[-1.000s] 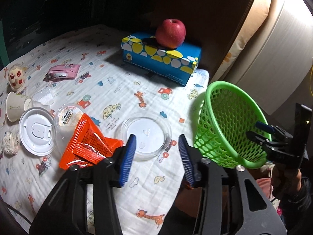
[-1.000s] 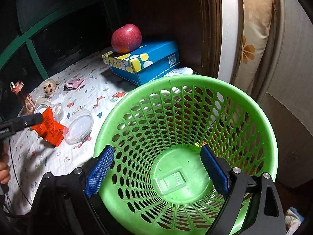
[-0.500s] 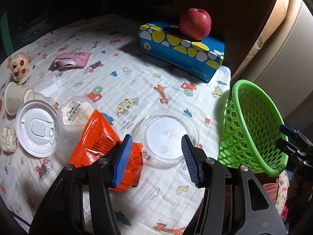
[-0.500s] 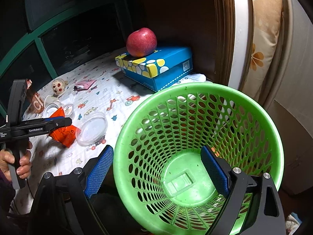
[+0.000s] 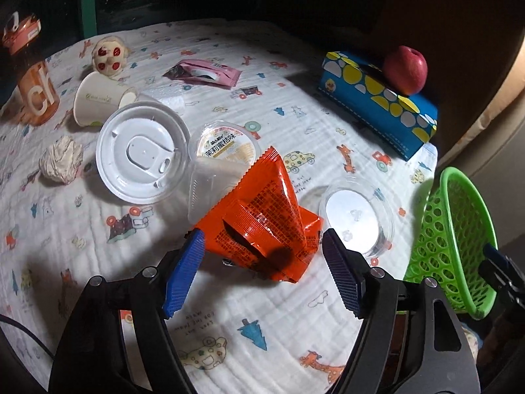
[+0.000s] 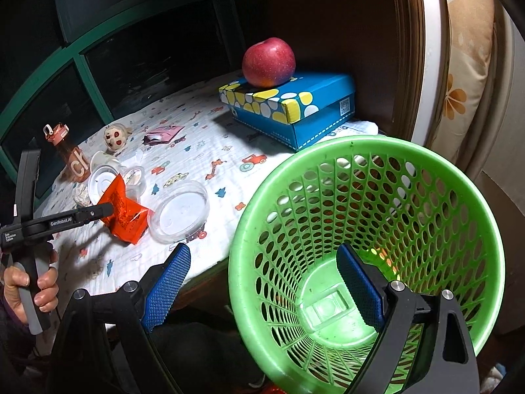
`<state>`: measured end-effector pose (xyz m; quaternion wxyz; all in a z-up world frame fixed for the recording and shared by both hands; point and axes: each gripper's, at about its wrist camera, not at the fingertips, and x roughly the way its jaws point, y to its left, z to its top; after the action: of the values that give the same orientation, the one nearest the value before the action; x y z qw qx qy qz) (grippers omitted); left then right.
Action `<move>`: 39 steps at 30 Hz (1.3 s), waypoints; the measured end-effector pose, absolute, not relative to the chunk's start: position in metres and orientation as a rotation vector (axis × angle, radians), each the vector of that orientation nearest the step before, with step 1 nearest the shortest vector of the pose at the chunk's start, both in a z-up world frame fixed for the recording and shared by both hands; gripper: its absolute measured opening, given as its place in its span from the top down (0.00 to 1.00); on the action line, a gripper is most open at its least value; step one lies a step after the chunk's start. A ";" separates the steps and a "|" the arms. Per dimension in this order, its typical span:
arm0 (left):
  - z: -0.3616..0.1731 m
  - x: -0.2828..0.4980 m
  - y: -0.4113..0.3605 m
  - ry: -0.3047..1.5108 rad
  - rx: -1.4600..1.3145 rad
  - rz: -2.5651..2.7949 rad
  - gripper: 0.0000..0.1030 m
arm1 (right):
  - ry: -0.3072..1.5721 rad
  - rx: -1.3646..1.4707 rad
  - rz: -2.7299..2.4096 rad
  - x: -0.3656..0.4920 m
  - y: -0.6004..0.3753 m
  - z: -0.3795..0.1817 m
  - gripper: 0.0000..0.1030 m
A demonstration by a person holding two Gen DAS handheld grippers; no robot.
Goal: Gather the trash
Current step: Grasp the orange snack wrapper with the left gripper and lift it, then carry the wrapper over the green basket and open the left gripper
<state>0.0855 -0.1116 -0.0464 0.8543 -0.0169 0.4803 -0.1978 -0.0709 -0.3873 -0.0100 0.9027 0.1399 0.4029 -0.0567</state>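
An orange snack wrapper (image 5: 262, 216) lies crumpled on the printed cloth, just ahead of my left gripper (image 5: 262, 239). The jaws are opening and straddle the wrapper's near end; the pads do not press it. From the right wrist view the same left gripper (image 6: 101, 211) hovers over the wrapper (image 6: 124, 210). My right gripper (image 6: 262, 252) stands wide at the green mesh basket (image 6: 377, 229), which tilts beside the table edge. One finger is inside the basket, the other outside and clear of its wall. The basket (image 5: 452, 243) also shows at the right of the left wrist view.
Around the wrapper lie a clear round lid (image 5: 357, 216), a white cup lid (image 5: 141, 154), a jelly cup (image 5: 226, 147), a tipped paper cup (image 5: 98, 98), a crumpled tissue (image 5: 60, 159) and a pink packet (image 5: 203, 74). An apple (image 6: 269, 62) sits on a blue tissue box (image 6: 295, 108); an orange bottle (image 5: 32, 75) stands far left.
My left gripper has come down and left from the clear lid onto the orange wrapper, and its jaws have widened. The basket has slid rightward relative to my right gripper's fingers.
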 end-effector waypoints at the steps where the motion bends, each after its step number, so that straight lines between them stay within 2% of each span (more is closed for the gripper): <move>1: -0.048 0.086 -0.113 1.015 -0.043 -0.401 0.29 | 0.833 0.288 -0.116 -0.071 -0.387 -0.010 0.15; 10: -0.070 0.096 -0.110 1.095 -0.155 -0.288 0.29 | 0.833 0.286 -0.107 -0.073 -0.385 -0.009 0.15; 12: -0.071 0.096 -0.112 1.102 -0.142 -0.273 0.32 | 0.838 0.290 -0.106 -0.073 -0.385 -0.010 0.15; 16: -0.072 0.098 -0.109 1.110 -0.167 -0.283 0.57 | 0.836 0.297 -0.102 -0.075 -0.383 -0.011 0.15; 17: -0.072 0.098 -0.108 1.107 -0.172 -0.297 0.72 | 0.835 0.296 -0.102 -0.075 -0.382 -0.011 0.15; 20: -0.066 0.093 -0.109 1.086 -0.156 -0.319 0.83 | 0.827 0.288 -0.099 -0.078 -0.380 -0.008 0.15; 24: -0.052 0.082 -0.110 1.052 -0.140 -0.359 0.88 | 0.817 0.285 -0.097 -0.082 -0.378 -0.004 0.15; 30: -0.012 0.058 -0.123 0.985 -0.131 -0.483 0.89 | 0.807 0.279 -0.104 -0.090 -0.379 0.000 0.15; 39: 0.034 0.034 -0.196 0.922 -0.077 -0.745 0.89 | 0.810 0.280 -0.159 -0.109 -0.394 0.002 0.15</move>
<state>0.0339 -0.1955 0.0342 0.8289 -0.0362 0.4342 -0.3509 -0.1086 -0.3939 0.0020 0.9065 0.1356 0.3923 -0.0770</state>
